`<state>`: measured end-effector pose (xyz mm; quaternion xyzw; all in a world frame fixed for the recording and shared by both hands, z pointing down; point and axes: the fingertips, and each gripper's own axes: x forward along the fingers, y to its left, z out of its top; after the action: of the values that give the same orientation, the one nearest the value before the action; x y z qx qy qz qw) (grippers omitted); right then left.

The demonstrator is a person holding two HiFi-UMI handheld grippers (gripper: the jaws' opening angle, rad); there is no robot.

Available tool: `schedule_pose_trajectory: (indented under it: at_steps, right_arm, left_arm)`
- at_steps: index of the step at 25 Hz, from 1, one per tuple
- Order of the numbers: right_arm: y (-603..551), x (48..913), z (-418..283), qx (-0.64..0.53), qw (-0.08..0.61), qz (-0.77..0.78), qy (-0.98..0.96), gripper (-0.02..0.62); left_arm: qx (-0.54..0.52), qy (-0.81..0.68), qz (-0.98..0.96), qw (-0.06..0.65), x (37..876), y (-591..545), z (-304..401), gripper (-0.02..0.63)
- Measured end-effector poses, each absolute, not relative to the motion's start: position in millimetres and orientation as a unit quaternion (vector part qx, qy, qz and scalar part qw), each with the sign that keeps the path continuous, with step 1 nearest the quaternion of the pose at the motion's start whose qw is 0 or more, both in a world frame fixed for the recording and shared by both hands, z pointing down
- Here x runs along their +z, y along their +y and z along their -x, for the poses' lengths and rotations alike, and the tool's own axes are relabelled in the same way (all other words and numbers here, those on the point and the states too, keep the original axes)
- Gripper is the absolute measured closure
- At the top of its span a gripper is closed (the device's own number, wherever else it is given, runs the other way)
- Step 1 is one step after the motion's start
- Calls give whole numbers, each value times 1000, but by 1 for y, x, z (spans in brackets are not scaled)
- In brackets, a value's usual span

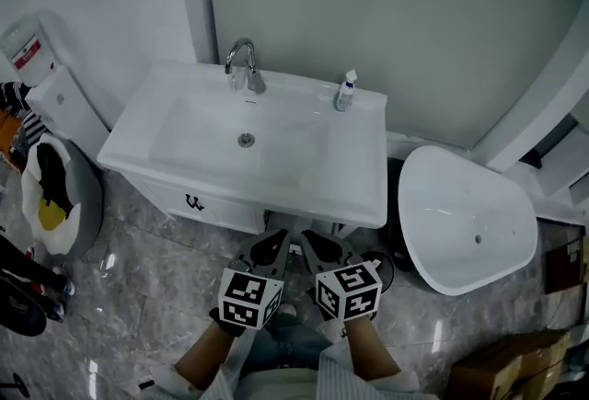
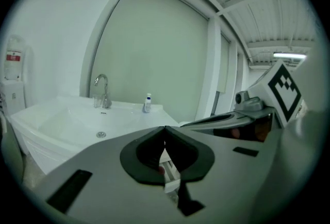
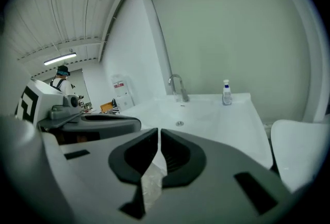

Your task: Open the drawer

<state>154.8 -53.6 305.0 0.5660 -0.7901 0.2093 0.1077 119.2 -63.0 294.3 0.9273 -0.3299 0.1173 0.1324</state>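
Left gripper (image 1: 268, 245) and right gripper (image 1: 319, 247), jaws together and empty, are held short of the closed drawer (image 1: 224, 209) at ten o'clock, its handle (image 1: 194, 202) yet to be reached.

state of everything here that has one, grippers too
drawer: closed
faucet: off, no water running
sink: empty
bottle: upright on the sink's back rim
left gripper: shut, empty
right gripper: shut to a slit, empty

drawer front (image 1: 225, 214) mostly under the basin's (image 1: 313, 196) rim, its handle (image 1: 194, 202) perhaps the small dark mark
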Motion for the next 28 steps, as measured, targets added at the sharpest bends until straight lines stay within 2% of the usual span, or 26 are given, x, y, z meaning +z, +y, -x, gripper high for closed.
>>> schedule_pose_trajectory:
  at_steps: [12, 28]
  right_arm:
    - [-54, 234, -158, 167, 53, -544, -821, 584]
    - [-48, 231, -164, 180, 51, -549, -815, 586]
  left_arm:
    - [79, -313, -940, 111, 234, -68, -131, 589]
    - [75, -293, -946, 113, 230, -65, -132, 589]
